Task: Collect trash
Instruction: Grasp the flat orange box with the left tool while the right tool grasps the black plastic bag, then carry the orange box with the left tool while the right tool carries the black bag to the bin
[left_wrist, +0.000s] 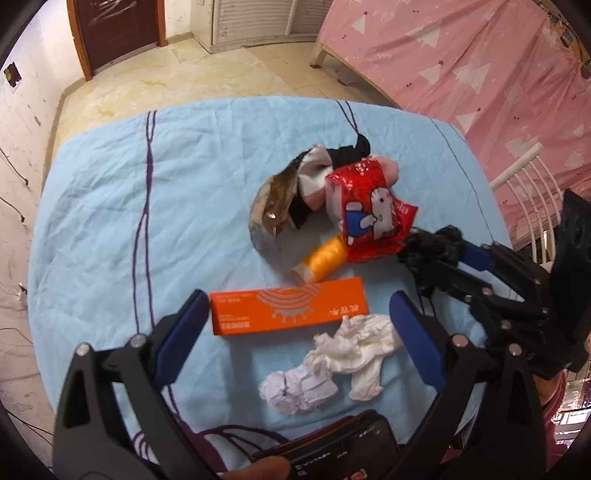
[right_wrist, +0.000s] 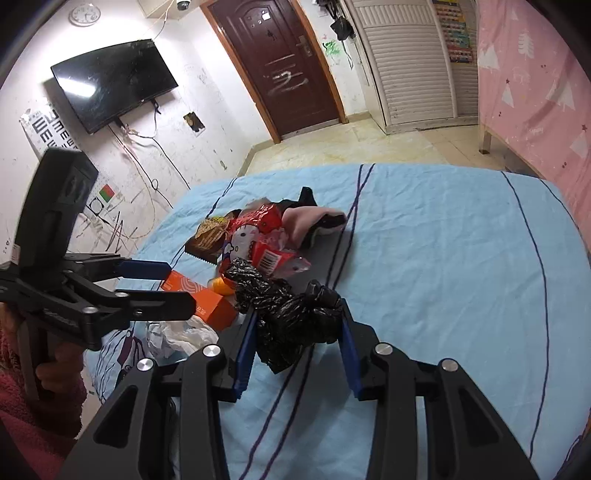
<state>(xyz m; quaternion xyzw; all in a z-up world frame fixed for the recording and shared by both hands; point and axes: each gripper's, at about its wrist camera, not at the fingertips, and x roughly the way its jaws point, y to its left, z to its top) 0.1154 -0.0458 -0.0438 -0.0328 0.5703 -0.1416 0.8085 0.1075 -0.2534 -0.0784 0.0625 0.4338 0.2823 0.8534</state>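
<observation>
Left wrist view: I have the left gripper (left_wrist: 299, 332) spread wide above the blue bedsheet (left_wrist: 110, 221), its fingers straddling the crumpled white tissues (left_wrist: 332, 365) and the near end of the orange box (left_wrist: 288, 310). The box's long axis runs crosswise to my fingers, while the tissues lie directly between them, so I judge the tissues the easier grab for this hand. The right gripper (right_wrist: 295, 325) is pinching a bunched black trash bag (right_wrist: 291, 314), held just right of the red Hello Kitty wrapper (left_wrist: 373, 210) and the orange thread spool (left_wrist: 321, 264).
</observation>
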